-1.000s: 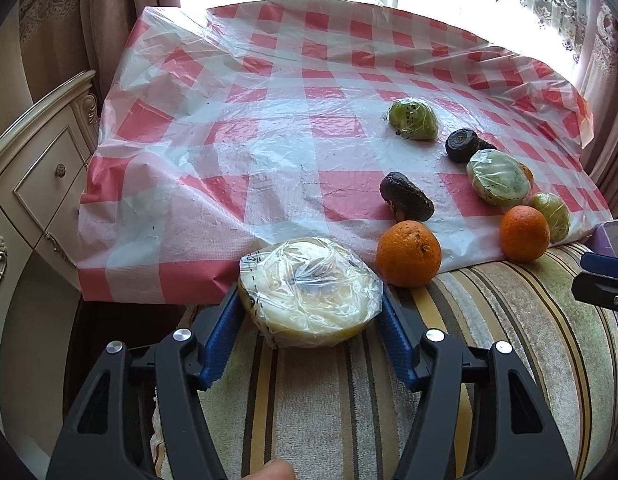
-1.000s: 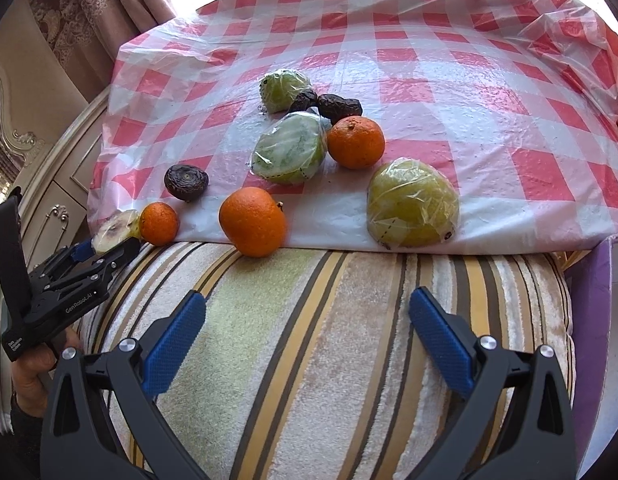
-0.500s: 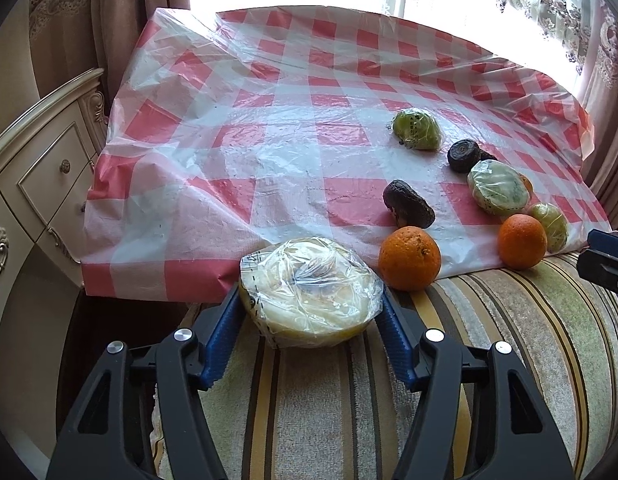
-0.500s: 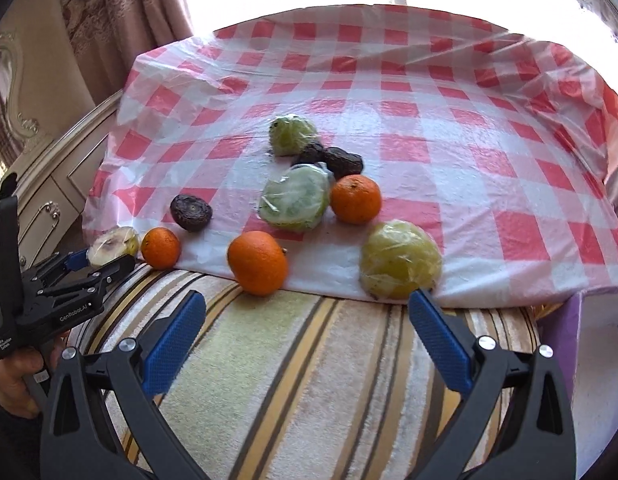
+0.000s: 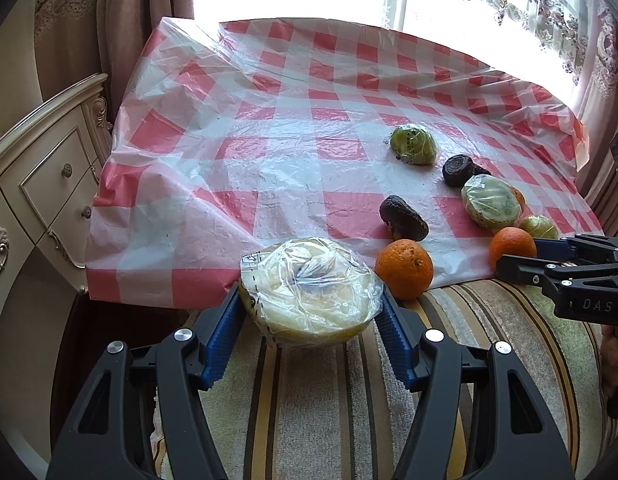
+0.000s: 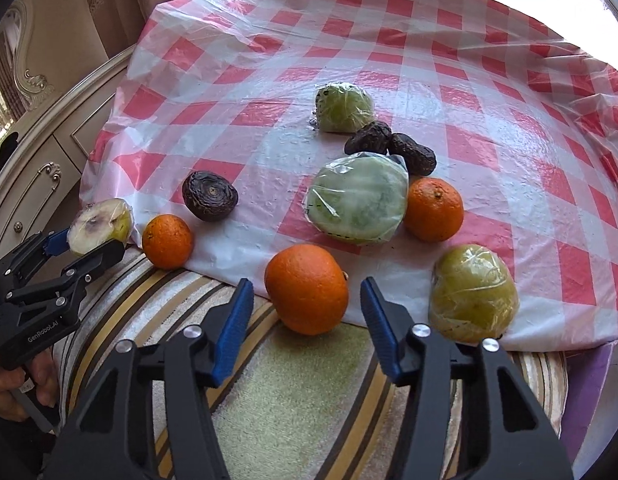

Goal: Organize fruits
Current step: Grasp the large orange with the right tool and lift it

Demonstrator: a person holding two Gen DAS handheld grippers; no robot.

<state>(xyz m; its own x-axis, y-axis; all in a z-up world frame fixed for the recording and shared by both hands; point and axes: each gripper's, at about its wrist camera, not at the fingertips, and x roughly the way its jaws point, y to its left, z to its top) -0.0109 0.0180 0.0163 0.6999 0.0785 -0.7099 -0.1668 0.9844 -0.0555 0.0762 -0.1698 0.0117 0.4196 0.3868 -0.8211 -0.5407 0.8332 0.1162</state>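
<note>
On the side of our left gripper (image 6: 91, 240), seen from the right wrist camera, we read the white letters "GenRobot.AI". Its blue pads are clamped on a wrapped half fruit (image 5: 311, 290) with pale flesh, held over the striped cushion (image 5: 341, 392). On our right gripper (image 6: 307, 322), as the left wrist camera shows it, we read only "DAS"; the rest is cut off. Its jaws are closing around a large orange (image 6: 307, 289), which lies between the pads at the edge of the red-checked plastic cloth (image 6: 389, 60), but the pads do not touch it yet. Other oranges, wrapped green fruits and dark wrinkled fruits lie on the cloth beyond it.
</note>
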